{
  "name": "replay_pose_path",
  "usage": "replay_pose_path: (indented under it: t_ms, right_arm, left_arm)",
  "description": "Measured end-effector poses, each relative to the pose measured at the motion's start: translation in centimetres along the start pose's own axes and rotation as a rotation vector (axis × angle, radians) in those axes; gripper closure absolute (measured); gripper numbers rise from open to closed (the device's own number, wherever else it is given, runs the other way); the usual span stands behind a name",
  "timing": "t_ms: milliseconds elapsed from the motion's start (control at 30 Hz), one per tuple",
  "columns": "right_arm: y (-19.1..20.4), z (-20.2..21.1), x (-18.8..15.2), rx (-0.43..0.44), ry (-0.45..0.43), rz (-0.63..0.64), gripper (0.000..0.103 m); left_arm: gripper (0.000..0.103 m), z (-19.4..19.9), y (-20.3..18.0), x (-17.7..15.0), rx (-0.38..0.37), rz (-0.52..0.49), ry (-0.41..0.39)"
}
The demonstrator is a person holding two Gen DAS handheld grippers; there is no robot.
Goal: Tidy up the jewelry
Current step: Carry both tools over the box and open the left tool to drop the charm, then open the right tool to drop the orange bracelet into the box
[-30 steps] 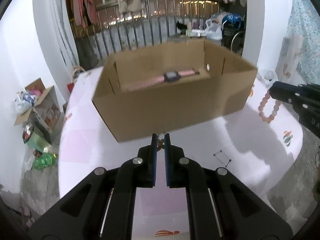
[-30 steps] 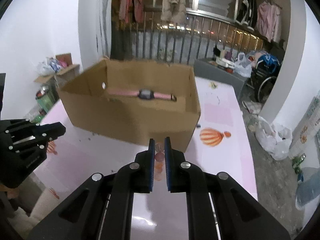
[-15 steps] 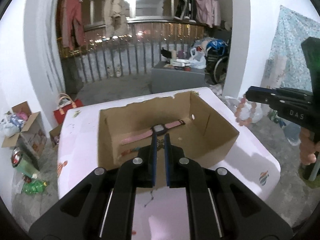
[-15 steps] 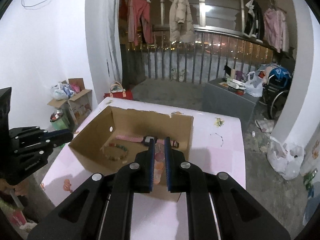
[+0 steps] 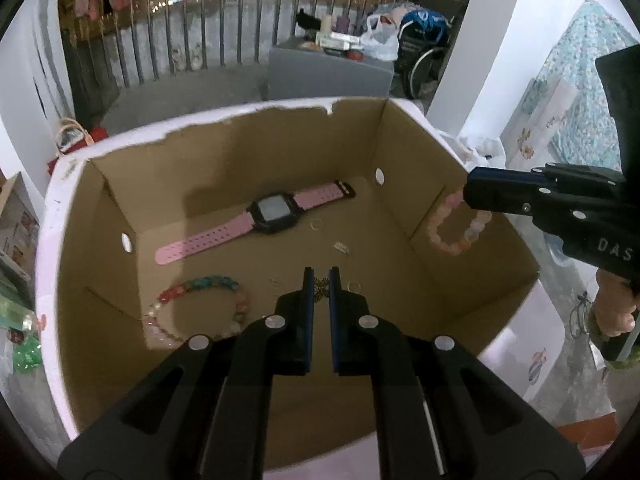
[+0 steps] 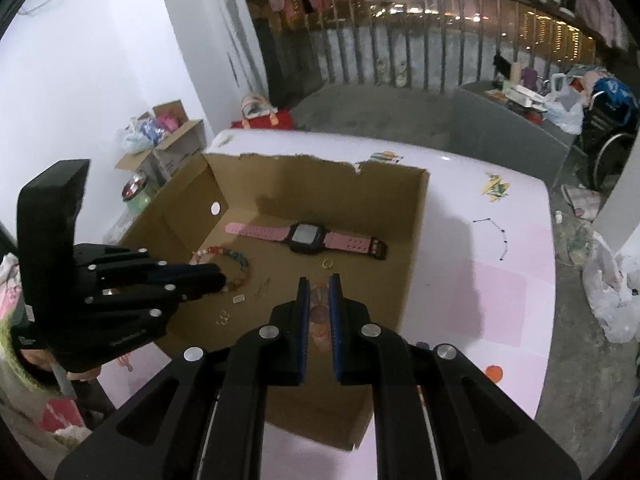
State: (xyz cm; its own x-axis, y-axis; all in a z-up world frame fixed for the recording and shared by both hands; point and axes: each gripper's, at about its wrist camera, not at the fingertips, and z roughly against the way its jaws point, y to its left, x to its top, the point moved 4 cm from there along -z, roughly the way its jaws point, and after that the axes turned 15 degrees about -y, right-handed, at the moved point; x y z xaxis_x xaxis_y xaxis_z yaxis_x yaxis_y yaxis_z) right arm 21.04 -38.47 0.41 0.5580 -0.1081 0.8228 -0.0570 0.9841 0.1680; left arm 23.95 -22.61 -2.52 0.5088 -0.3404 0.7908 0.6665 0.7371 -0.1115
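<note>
My left claw (image 5: 319,280) is clamped on a small gold butterfly-shaped charm (image 5: 320,294), hanging over the floor of the open cardboard box (image 5: 420,184). My right claw (image 6: 318,286) is clamped on a pink beaded bracelet (image 5: 456,228); in the left view it dangles at the box's right wall, about level with the rim.

Already lying in the box are a pink-strapped watch (image 5: 272,216), a multicoloured bead bracelet (image 5: 200,304), a thin ring (image 5: 316,223) and a few tiny pieces I cannot make out. So I judge the sorting well under way, with both pieces I carry not yet let go. On the pink worktop (image 6: 500,288), a dark beaded chain (image 6: 496,236) lies well apart from the box, to its right in the right view; that looks like work left.

For room: the box is wide and uncovered, and the patch of floor below the charm, between the watch and the near wall, looks bare. The far rim is torn and ragged, and the walls stand high enough that the bracelet's loop could catch on the right edge. My two claws come in from opposite sides and are apart. The box sits near the worktop's edge on the left.
</note>
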Motion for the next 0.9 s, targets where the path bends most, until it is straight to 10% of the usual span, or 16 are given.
replay_pose_path:
  t_ms: [367,667,900]
  right_arm:
    - [-2.2,-0.8,0.0,-0.006,0.018,-0.013,0.085]
    - [-4.6,1.8,0.4,-0.09,-0.077,-0.091,0.064]
    - [-6.0,-0.4,-3.6,-0.009,0.064,-0.339,0.062]
  left_arm:
    - [0.071,-0.6,1.1,-0.1,0.021,0.006,0.003]
    - [0.043,7.8,5.8,2.9,0.239,0.011,-0.224]
    - [0.027,8.0,12.8,-0.3,0.302,0.281,-0.133]
